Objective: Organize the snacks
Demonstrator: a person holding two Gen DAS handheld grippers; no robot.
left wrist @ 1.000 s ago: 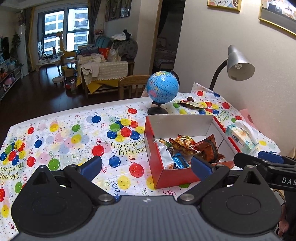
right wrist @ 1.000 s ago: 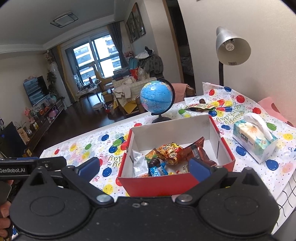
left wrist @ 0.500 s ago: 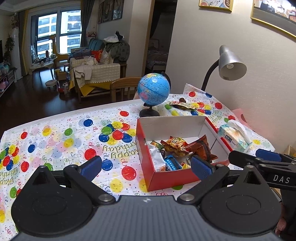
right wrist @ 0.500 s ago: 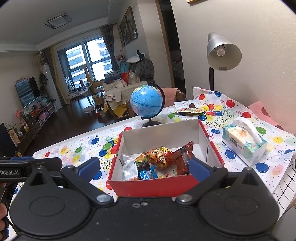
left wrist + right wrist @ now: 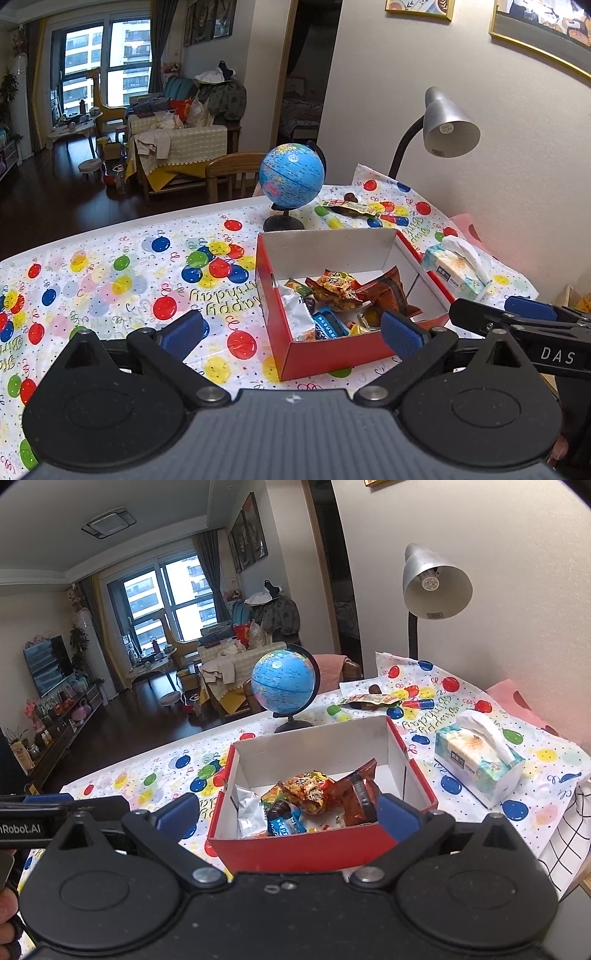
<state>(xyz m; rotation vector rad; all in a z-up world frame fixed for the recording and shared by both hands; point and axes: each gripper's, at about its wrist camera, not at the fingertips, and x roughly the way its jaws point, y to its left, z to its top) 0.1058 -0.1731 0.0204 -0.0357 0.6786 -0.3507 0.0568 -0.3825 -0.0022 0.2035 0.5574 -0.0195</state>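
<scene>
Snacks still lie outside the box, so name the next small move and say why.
Probably reach the open right tool over the red cardboard box toward the yellow-green snack packet lying on the balloon-print tablecloth beside the blue globe. Other snacks are already in the box, and both tools, left included, are empty.

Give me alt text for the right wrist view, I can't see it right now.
The open right gripper hangs just in front of a red box holding assorted snack packets on a balloon-print tablecloth. Behind the box stand a blue globe and a desk lamp; a tissue pack lies to its right.
</scene>
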